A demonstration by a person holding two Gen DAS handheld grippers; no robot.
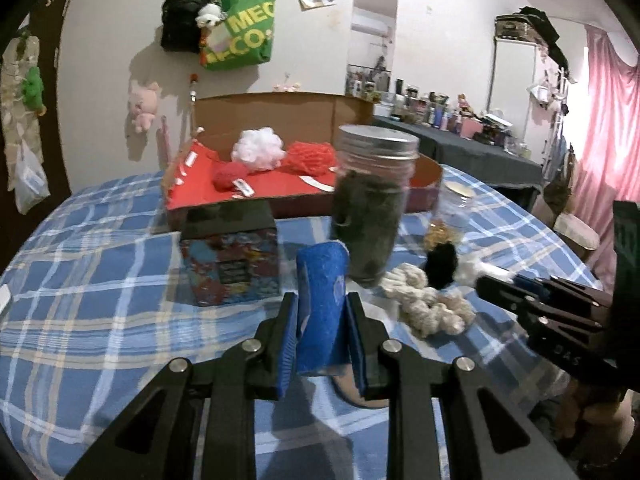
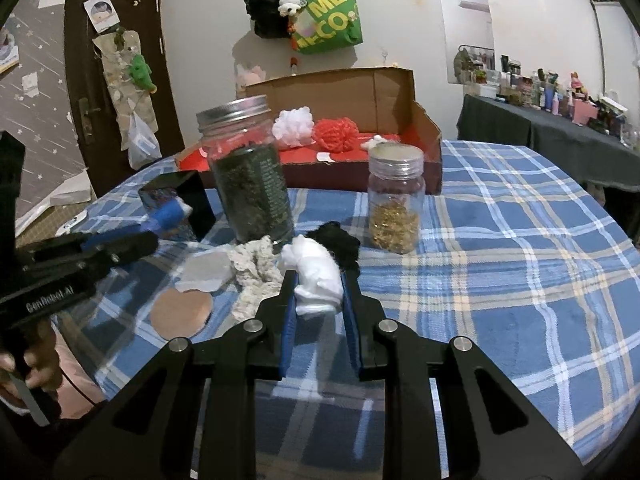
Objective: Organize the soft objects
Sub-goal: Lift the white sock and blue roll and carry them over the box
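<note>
Blue sponge-like roll (image 1: 320,304), seen from the left wrist, sits pinched between the left gripper (image 1: 322,312) fingers, lifted above the plaid cloth (image 1: 100,280), with the red-lined cardboard box (image 1: 280,188) of poufs well behind the tall jar (image 1: 370,204). From the right wrist, the right gripper (image 2: 318,294) is closed on a white soft lump (image 2: 314,276) beside the cream knitted piece (image 2: 256,272). Both pickups look done; next, I judge, each load must be carried over the jars into the box.
</note>
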